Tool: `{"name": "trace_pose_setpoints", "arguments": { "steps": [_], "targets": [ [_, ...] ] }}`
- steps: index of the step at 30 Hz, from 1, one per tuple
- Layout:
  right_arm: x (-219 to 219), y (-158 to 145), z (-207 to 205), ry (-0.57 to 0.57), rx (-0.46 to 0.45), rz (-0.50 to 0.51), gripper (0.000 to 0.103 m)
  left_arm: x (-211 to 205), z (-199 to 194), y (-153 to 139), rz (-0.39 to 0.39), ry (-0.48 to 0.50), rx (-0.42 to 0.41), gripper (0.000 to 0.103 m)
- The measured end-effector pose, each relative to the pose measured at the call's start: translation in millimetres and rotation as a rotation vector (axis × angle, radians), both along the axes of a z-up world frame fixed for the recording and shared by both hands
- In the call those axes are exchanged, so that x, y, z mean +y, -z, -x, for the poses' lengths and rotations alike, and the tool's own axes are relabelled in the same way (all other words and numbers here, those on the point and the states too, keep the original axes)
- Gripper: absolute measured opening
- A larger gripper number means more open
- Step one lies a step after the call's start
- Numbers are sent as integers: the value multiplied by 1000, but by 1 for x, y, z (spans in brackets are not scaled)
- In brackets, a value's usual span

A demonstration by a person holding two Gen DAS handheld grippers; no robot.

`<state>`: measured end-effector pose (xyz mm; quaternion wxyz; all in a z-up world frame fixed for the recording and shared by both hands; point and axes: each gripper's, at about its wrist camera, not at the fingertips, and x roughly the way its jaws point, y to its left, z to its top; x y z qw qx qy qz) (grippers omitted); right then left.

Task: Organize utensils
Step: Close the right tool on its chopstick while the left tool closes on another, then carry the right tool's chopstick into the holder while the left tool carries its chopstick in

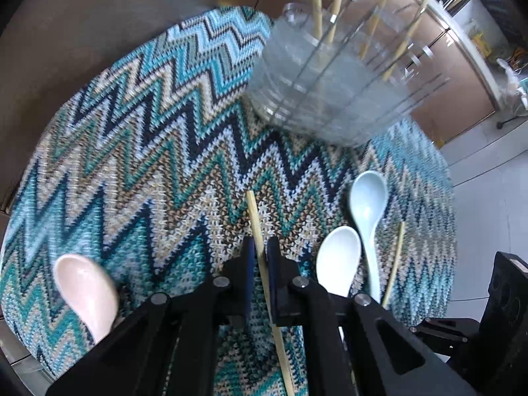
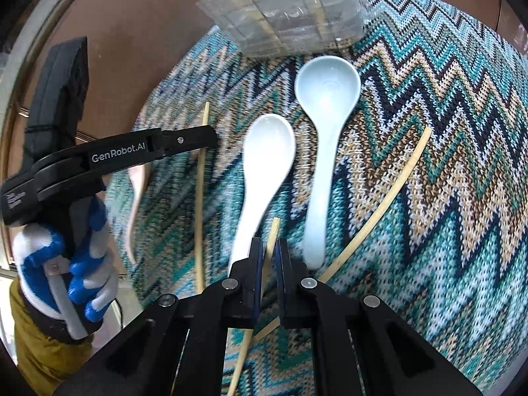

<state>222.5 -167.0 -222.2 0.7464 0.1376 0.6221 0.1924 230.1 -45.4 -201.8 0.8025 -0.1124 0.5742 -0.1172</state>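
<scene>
My left gripper (image 1: 260,247) is shut on a bamboo chopstick (image 1: 255,213) and holds it over the zigzag knitted mat (image 1: 138,151). My right gripper (image 2: 269,247) is shut on another chopstick (image 2: 274,229). A white spoon (image 2: 264,165) and a pale blue spoon (image 2: 325,99) lie side by side on the mat; both also show in the left wrist view, the white spoon (image 1: 338,260) and the blue spoon (image 1: 368,201). A pink spoon (image 1: 85,290) lies at the left. A clear holder (image 1: 330,76) with several chopsticks in it stands at the mat's far side.
A loose chopstick (image 2: 379,211) lies on the mat right of the blue spoon, another (image 2: 199,198) left of the white spoon. The left gripper's body (image 2: 132,151) and gloved hand (image 2: 66,264) fill the left of the right wrist view. Cabinets (image 1: 455,66) stand behind.
</scene>
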Motion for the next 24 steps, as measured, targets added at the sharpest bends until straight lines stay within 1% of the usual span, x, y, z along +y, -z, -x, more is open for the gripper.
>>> {"name": "trace_pose_setpoints", "arguments": {
  "steps": [2, 7, 12, 15, 24],
  "targets": [
    [0, -9, 7, -2, -24, -25, 7, 5, 8, -11, 20, 1, -39, 7],
    [-3, -40, 29, -20, -123, -93, 6, 24, 33, -39, 41, 5, -150, 7],
    [-7, -63, 50, -15, -206, -121, 5, 46, 56, -61, 51, -7, -223, 6],
    [-15, -74, 62, -5, -241, -133, 5, 61, 65, -73, 53, -18, -250, 6],
    [-31, -103, 88, 47, -330, -153, 5, 76, 86, -87, 73, -41, -297, 5]
  ]
}}
